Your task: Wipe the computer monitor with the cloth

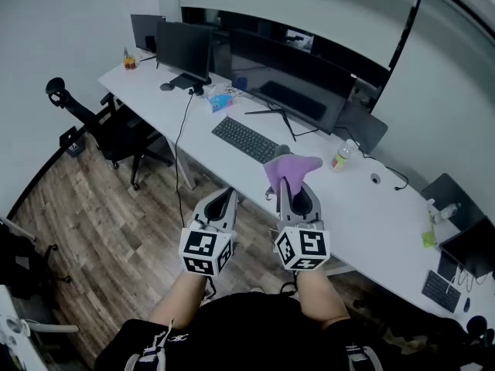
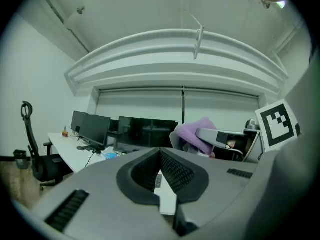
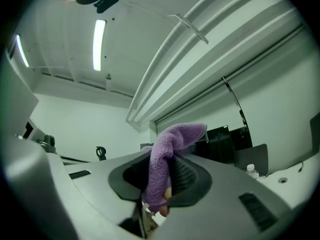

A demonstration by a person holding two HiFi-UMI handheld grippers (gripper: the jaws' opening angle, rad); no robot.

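Note:
A purple cloth (image 1: 288, 168) hangs from my right gripper (image 1: 294, 189), which is shut on it and held above the desk's near edge. In the right gripper view the cloth (image 3: 167, 156) drapes out from between the jaws and folds over to the right. My left gripper (image 1: 223, 205) is beside it on the left, shut with nothing in it; its pads (image 2: 172, 171) meet in the left gripper view. A wide dark computer monitor (image 1: 290, 79) stands at the back of the white desk (image 1: 363, 215), well beyond both grippers. The same monitor (image 2: 147, 131) shows in the left gripper view.
A black keyboard (image 1: 244, 139) lies in front of the wide monitor. A smaller monitor (image 1: 184, 51) stands further left, with a blue packet (image 1: 220, 102) near it. A bottle (image 1: 341, 158) stands right of the wide monitor. A black office chair (image 1: 108, 130) sits left of the desk on the wood floor.

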